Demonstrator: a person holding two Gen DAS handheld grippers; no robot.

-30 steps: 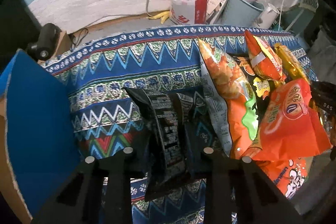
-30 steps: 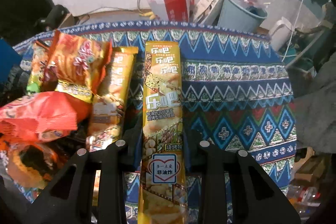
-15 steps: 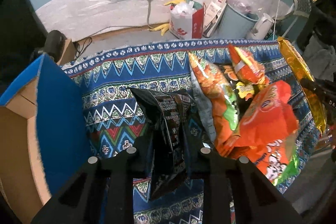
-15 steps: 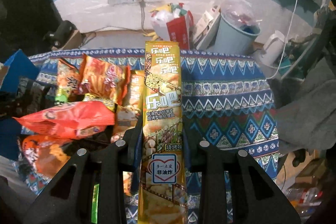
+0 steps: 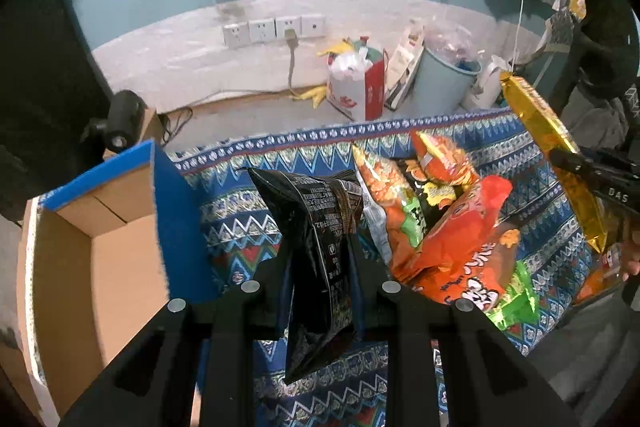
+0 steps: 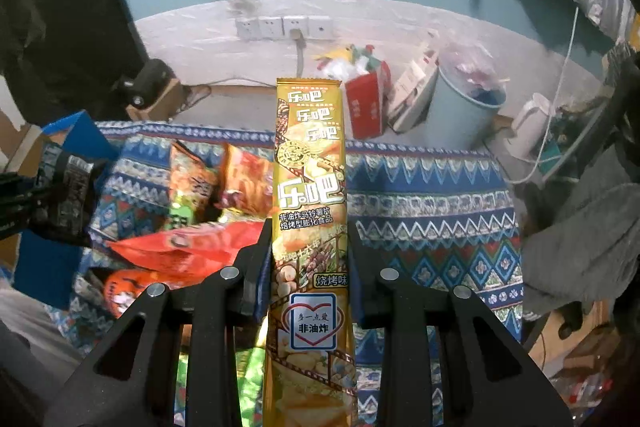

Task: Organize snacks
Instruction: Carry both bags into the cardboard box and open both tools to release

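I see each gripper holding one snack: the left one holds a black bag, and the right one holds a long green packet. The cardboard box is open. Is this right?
Not quite: the long packet in the right gripper is gold-yellow, not green, as the right wrist view shows. The rest holds: the left gripper is shut on the black bag, and the cardboard box is open.

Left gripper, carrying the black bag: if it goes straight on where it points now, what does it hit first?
Probably the patterned cloth just beyond the black snack bag held in the left gripper, between the cardboard box and the snack pile; depth unclear.
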